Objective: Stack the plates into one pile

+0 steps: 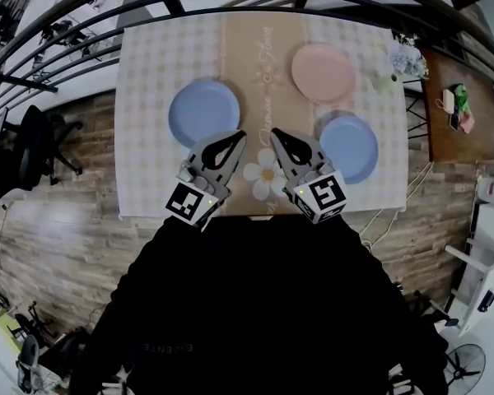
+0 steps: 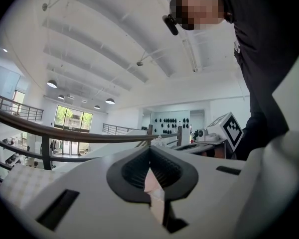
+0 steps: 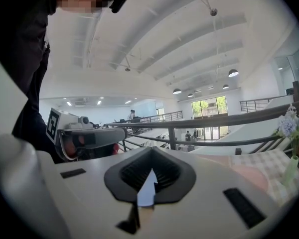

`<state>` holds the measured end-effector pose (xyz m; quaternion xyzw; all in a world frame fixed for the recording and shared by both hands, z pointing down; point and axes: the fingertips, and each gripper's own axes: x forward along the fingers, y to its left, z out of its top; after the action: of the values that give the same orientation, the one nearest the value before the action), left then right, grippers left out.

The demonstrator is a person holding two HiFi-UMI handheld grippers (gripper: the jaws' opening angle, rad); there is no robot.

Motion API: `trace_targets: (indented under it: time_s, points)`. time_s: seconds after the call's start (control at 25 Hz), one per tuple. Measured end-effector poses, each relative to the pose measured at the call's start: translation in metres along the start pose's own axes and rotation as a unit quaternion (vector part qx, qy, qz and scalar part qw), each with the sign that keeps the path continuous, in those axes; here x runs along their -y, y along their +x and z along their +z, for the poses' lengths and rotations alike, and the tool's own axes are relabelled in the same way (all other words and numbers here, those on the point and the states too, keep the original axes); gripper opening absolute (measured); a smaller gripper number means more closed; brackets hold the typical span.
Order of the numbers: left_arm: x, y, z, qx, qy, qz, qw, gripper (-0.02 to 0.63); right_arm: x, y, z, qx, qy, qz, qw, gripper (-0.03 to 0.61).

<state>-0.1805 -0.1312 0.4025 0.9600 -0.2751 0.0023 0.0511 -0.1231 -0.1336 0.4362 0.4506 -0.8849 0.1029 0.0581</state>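
Observation:
Three plates lie apart on the checked tablecloth. One blue plate is at the left, a pink plate at the far right, and a second blue plate near the right front. My left gripper and right gripper hover side by side over the table's near edge, between the two blue plates. Both are shut and hold nothing. In the left gripper view the left gripper points up and level at the hall. The right gripper does the same, with the pink plate low at the right.
A vase of flowers stands at the table's right edge beside the pink plate. A wooden side table with small items is further right. A black railing runs behind the table, and a dark chair stands at the left.

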Motion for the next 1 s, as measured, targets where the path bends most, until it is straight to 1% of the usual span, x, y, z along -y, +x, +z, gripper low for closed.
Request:
trace_targets:
  time_s: [0.16,0.36,0.6,0.84,1.0]
  points:
    - [-0.018,-0.009,-0.011,-0.005,0.001,0.014,0.9999,0.014,0.001,0.021,-0.023,-0.017,0.008,-0.012,1.0,0.006]
    - [-0.033,-0.02,-0.017,-0.004,-0.004,0.019,0.9998,0.014,0.003,0.045,-0.052,-0.042,0.017,-0.028,0.999,0.017]
    - [-0.041,-0.028,-0.022,-0.006,-0.008,0.011,0.9999,0.014,0.008,0.073,-0.081,-0.058,0.067,-0.049,0.995,0.014]
    - [-0.047,-0.031,-0.031,-0.012,-0.01,0.0,0.9999,0.014,0.014,0.097,-0.115,-0.086,0.069,-0.064,0.992,0.018]
    - [-0.053,-0.031,-0.038,-0.014,-0.013,-0.002,0.9998,0.014,0.013,0.11,-0.133,-0.109,0.082,-0.067,0.988,0.023]
